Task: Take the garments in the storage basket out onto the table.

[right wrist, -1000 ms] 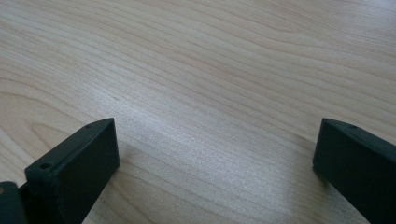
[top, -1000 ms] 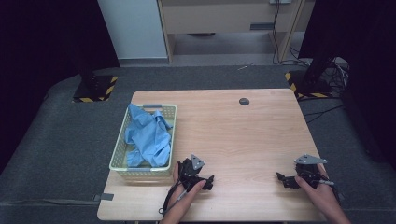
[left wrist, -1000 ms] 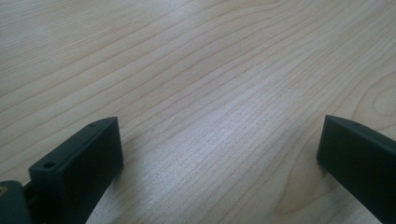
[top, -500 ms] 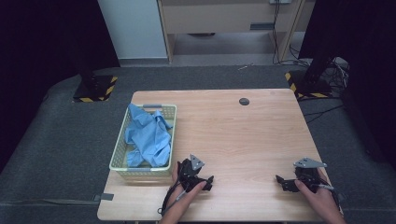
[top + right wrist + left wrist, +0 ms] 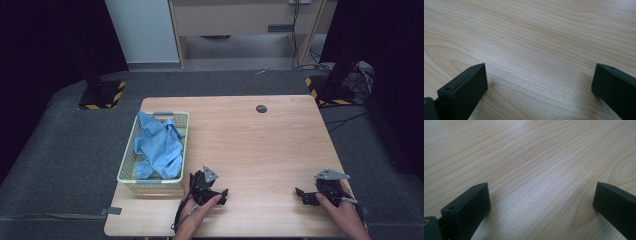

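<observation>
A pale green plastic basket (image 5: 129,176) stands at the table's left side with crumpled blue cloth (image 5: 157,145) piled in it. My left gripper (image 5: 223,194) rests low on the wood just right of the basket's near corner, a hand around it. In the left gripper view its jaws stand wide apart over bare wood, so the left gripper (image 5: 541,202) is open and holds nothing. My right gripper (image 5: 299,194) lies near the front right corner of the table, also in a hand. The right gripper (image 5: 539,82) is open too, with only wood grain between its jaws.
The wooden table (image 5: 250,140) has a small dark round cap (image 5: 261,108) near its far edge. Dark carpet surrounds the table. Black stands with yellow-striped bases (image 5: 102,95) sit behind it, and cables (image 5: 362,75) lie at the back right.
The right hand and its gripper have slid slightly toward the table's front edge. The left gripper and the basket have stayed where they were.
</observation>
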`<action>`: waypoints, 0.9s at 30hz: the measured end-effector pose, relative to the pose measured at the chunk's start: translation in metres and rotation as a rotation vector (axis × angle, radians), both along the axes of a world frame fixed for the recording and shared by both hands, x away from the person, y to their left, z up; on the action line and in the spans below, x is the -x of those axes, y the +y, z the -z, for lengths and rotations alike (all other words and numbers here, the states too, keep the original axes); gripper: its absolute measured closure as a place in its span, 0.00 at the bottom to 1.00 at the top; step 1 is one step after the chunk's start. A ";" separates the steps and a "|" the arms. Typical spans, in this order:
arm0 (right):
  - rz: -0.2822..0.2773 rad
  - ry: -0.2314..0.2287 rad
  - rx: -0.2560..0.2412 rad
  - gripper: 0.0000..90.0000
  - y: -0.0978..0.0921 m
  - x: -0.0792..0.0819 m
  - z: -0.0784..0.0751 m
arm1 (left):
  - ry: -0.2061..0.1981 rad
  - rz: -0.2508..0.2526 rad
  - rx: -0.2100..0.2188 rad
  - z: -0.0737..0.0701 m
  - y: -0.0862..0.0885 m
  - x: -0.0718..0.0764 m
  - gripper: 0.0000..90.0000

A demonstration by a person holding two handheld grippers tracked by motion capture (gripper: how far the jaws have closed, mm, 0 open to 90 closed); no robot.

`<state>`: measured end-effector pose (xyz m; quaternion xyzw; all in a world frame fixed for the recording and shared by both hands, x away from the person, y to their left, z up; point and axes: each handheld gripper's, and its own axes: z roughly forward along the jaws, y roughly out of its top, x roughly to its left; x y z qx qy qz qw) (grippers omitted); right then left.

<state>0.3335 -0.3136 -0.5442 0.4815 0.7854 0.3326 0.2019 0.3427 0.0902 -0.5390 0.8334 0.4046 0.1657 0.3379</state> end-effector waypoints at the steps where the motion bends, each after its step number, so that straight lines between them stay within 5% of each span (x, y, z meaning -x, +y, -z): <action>1: 0.000 0.000 0.000 0.01 0.000 0.000 0.000 | 0.001 0.008 -0.001 -0.001 0.000 0.000 0.01; 5: 0.001 0.000 0.000 0.01 0.000 0.000 0.000 | 0.018 0.026 0.008 -0.003 -0.003 0.001 0.02; 27: 0.001 0.001 -0.001 0.01 0.000 0.000 0.000 | -0.041 0.094 0.023 -0.036 -0.006 0.019 0.05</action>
